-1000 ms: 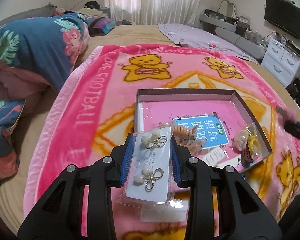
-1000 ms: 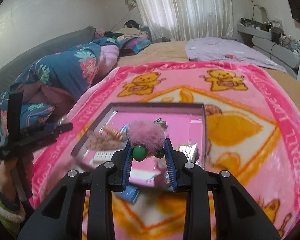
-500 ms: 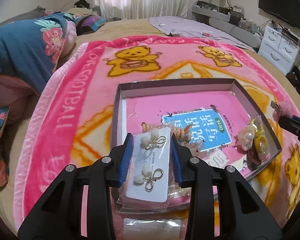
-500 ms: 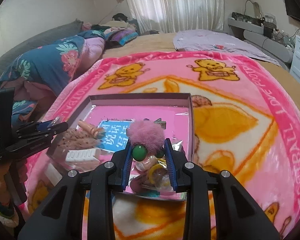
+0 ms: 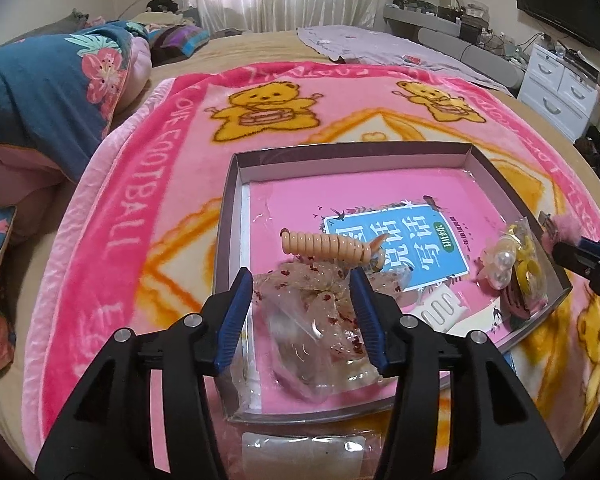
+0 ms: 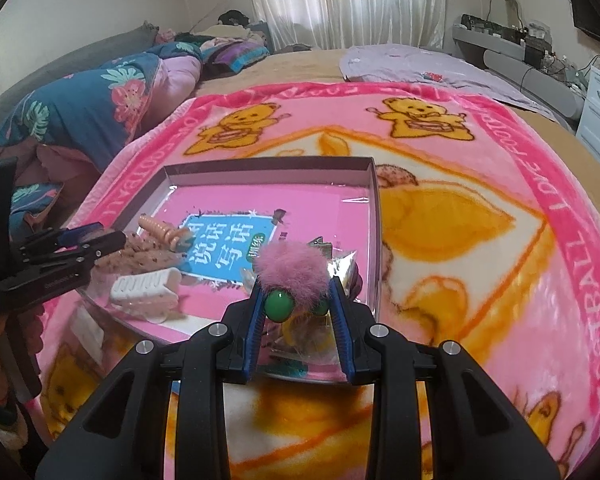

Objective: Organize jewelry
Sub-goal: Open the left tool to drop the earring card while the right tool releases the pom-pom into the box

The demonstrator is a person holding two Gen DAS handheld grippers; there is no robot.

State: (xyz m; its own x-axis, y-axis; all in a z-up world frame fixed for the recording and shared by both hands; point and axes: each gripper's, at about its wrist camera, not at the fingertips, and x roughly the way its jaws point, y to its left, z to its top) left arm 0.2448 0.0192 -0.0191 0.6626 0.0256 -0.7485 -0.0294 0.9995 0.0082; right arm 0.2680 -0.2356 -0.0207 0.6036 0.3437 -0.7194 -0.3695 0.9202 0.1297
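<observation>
Over the box (image 5: 236,184), lower frame: we sort jewelry.
Our left gripper (image 5: 302,280) opens, empty; our right gripper (image 6: 298,300) pinches a pink pompom clip (image 6: 290,266).

The earring card that sat clamped in the left tool (image 5: 303,312) is gone from between its pads; the jaws are opening, with only clear bags (image 5: 320,336) in the box (image 5: 236,184) showing through the gap. Both tools have come down closer over the box; the right tool (image 6: 298,306) now holds its pink pom-pom clip (image 6: 290,266) above the box's near edge.
</observation>
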